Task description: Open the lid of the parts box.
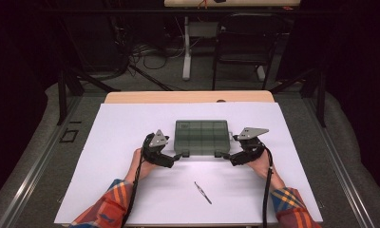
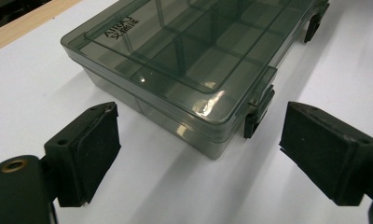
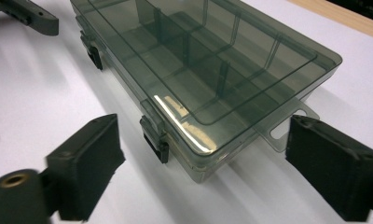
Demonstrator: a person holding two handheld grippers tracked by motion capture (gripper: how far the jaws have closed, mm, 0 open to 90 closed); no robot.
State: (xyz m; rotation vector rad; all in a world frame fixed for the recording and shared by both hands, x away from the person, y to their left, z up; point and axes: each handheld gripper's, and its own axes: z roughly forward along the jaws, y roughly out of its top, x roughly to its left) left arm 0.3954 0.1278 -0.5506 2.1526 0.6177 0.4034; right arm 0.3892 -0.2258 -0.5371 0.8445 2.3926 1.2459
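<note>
A smoky see-through compartment box (image 1: 201, 137) lies with its lid down in the middle of the white sheet (image 1: 131, 128). Its two latches face the person. My left gripper (image 1: 177, 156) is open at the box's near left corner. In the left gripper view the box (image 2: 184, 51) has that corner and a latch (image 2: 258, 109) between the jaws of the left gripper (image 2: 198, 154), untouched by the pads. My right gripper (image 1: 221, 155) stands open at the near right corner. There the box (image 3: 198, 70) has a latch (image 3: 156, 137) and its hang tab inside the right gripper (image 3: 203, 172).
Metal tweezers (image 1: 203, 192) lie on the sheet nearer the person, between the forearms. The wooden table edge (image 1: 188, 97) runs behind the sheet. A black chair (image 1: 245, 42) and a white table leg (image 1: 186, 47) stand on the floor beyond.
</note>
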